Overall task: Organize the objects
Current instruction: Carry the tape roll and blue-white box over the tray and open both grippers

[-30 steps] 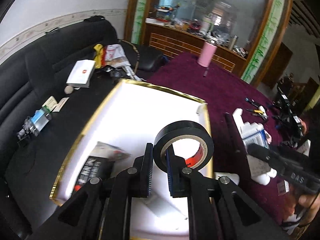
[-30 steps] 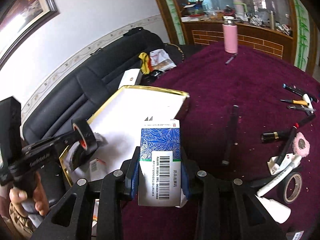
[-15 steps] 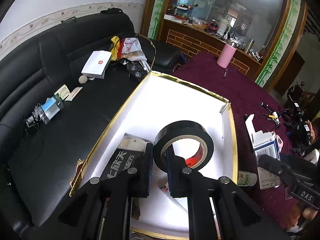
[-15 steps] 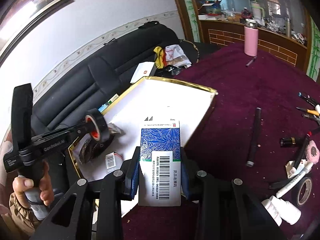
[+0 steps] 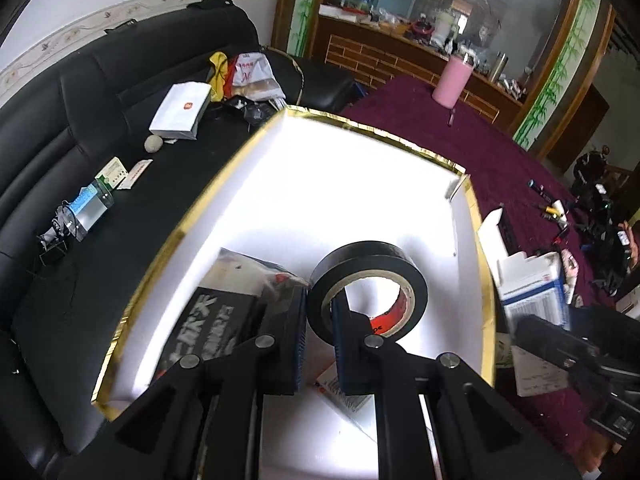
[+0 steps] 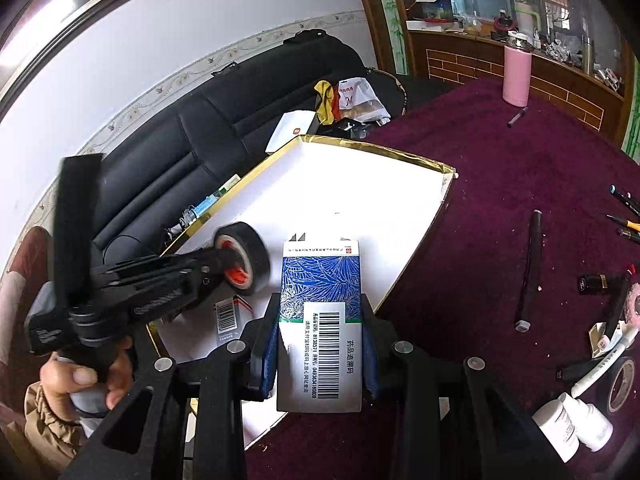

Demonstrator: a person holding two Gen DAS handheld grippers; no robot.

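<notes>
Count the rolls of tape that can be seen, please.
2. One black roll of tape is clamped in the left gripper above the white box. A second roll lies on the purple table. Others may be hidden.

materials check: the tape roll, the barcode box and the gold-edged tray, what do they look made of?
Black tape roll: looks like glossy vinyl electrical tape, smooth sheen, on a pale core, likely cardboard.
Barcode box: printed paperboard, going by its flat faces, folded top flap and matte blue-and-white print.
Gold-edged tray: seems to be card or foam board; matte white inside, shiny gold foil rim, slightly crinkled at the corners.
</notes>
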